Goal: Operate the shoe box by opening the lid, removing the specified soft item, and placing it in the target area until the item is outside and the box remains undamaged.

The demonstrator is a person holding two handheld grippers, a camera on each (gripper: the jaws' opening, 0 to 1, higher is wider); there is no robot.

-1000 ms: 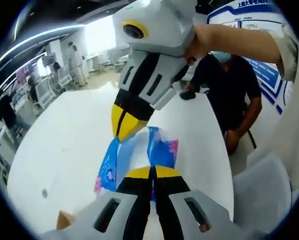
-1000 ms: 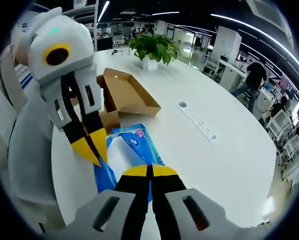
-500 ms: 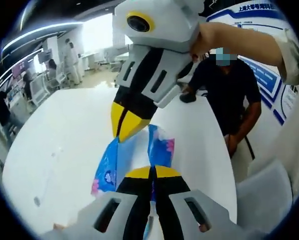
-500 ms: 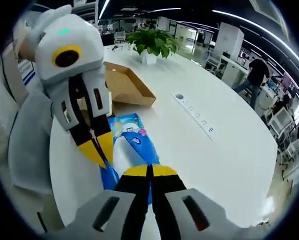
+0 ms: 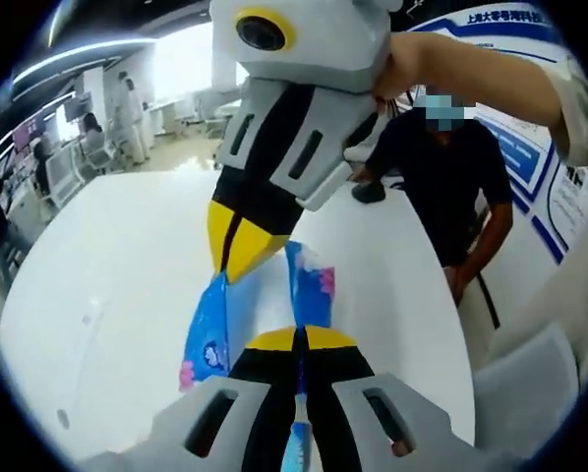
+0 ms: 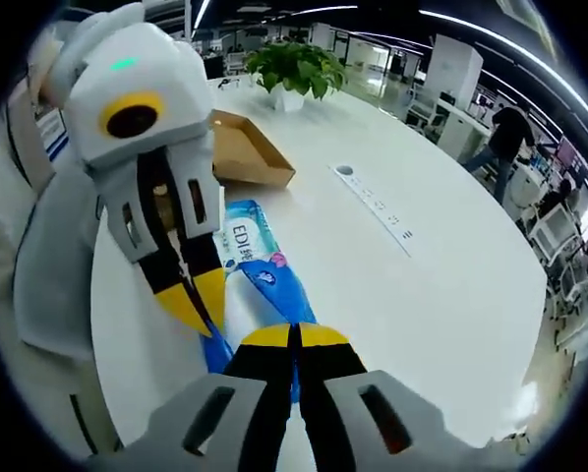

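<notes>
A soft blue and white tissue pack (image 5: 264,310) (image 6: 260,285) is held up over the white table between the two grippers. My left gripper (image 5: 300,339) is shut on one end of the pack. Coming in from above in the left gripper view, my right gripper (image 5: 237,254) is shut on the other end. In the right gripper view my right gripper (image 6: 296,336) pinches the pack's near end, and the left gripper (image 6: 198,300) clamps its left side. The open brown shoe box (image 6: 243,152) lies on the table behind the pack.
The white table (image 6: 412,295) stretches wide to the right, with a power strip (image 6: 373,206) set in it. A potted plant (image 6: 289,74) stands beyond the box. A person in dark clothes (image 5: 446,177) sits at the table's far edge.
Both grippers keep their hold on the pack. They have moved away from the box, which now sits farther back and smaller in the right gripper view.
</notes>
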